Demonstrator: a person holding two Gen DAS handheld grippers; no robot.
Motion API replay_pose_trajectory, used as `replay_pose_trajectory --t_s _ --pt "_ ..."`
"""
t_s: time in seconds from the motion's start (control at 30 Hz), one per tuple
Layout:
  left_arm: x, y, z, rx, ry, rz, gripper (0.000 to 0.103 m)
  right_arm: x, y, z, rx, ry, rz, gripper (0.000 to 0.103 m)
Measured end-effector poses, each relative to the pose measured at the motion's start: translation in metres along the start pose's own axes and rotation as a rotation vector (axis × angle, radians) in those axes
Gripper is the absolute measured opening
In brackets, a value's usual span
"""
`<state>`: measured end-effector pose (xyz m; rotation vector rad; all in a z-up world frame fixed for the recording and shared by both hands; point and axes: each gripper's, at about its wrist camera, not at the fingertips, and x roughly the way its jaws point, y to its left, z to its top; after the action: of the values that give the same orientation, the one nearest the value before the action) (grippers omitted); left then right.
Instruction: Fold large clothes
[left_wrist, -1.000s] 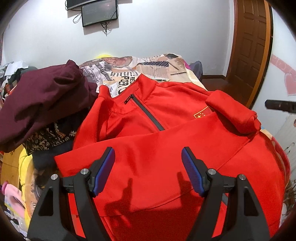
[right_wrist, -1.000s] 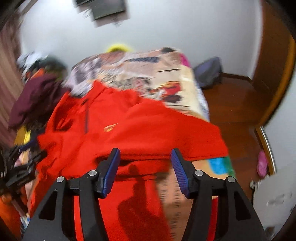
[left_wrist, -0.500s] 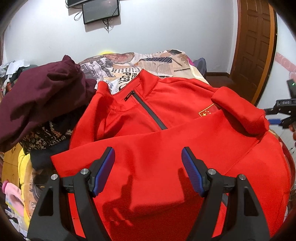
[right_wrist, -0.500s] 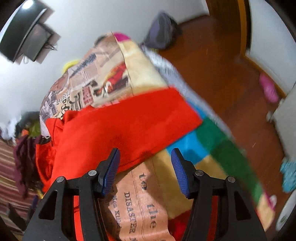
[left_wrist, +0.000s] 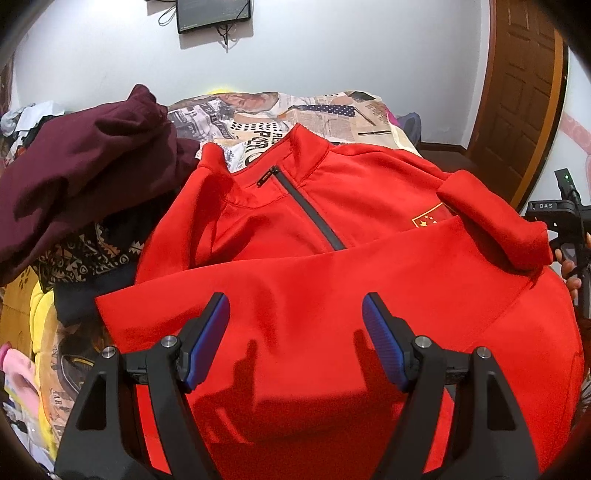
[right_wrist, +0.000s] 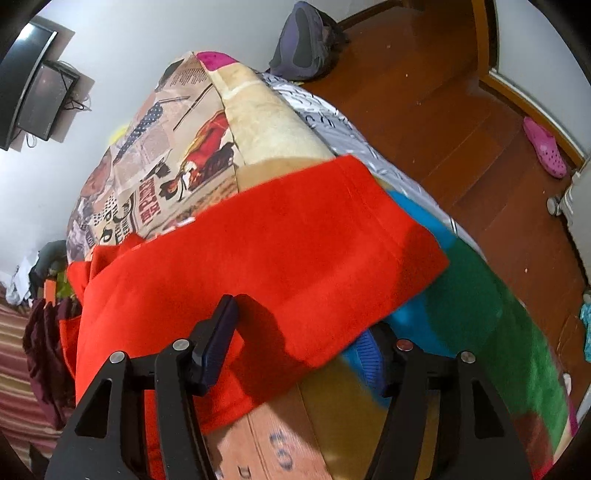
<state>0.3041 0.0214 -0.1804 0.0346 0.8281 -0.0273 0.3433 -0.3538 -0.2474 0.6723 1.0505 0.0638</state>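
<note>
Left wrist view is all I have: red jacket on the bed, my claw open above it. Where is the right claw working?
Observer: The right claw is at the red jacket's side edge, one finger over the fabric, the other partly tucked beneath it.
Operator: Has it shut on the cloth?
Observer: No, its jaws stand wide apart, gripping nothing.
Operator: What lies under that edge?
Observer: A patchwork blanket, with blue and green patches there.
</note>
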Motion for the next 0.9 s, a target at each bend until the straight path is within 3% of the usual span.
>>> replay_pose_trajectory --t_s 0.07,0.13,0.17,0.2,0.43,0.6,0.73,0.9 --pt "-0.001 0.002 -0.001 -0.002 -0.003 0.005 0.074 -0.002 0.002 0.002 -0.010 -0.023 -0.014 0.049" --pt "-0.004 0.005 -0.001 -0.003 -0.008 0.008 0.074 -0.006 0.008 0.003 -0.026 -0.047 -0.035 0.029" --pt "-0.006 0.007 -0.001 -0.006 -0.012 0.010 0.074 -0.007 0.011 0.005 -0.034 -0.053 -0.038 0.013" --pt "-0.007 0.008 -0.001 -0.008 -0.015 0.011 0.074 -0.011 0.015 0.005 -0.043 -0.060 -0.027 0.008" --pt "-0.021 0.024 0.000 -0.040 -0.041 0.012 0.074 -0.072 0.070 -0.001 -0.179 -0.212 0.041 0.006" --pt "-0.035 0.038 0.001 -0.069 -0.063 0.007 0.074 -0.129 0.139 -0.023 -0.378 -0.326 0.115 0.006" --pt "-0.048 0.052 0.001 -0.094 -0.087 0.013 0.074 -0.150 0.192 -0.045 -0.506 -0.329 0.220 0.006" --pt "-0.067 0.075 -0.003 -0.127 -0.121 0.026 0.074 -0.139 0.250 -0.080 -0.627 -0.256 0.297 0.006"
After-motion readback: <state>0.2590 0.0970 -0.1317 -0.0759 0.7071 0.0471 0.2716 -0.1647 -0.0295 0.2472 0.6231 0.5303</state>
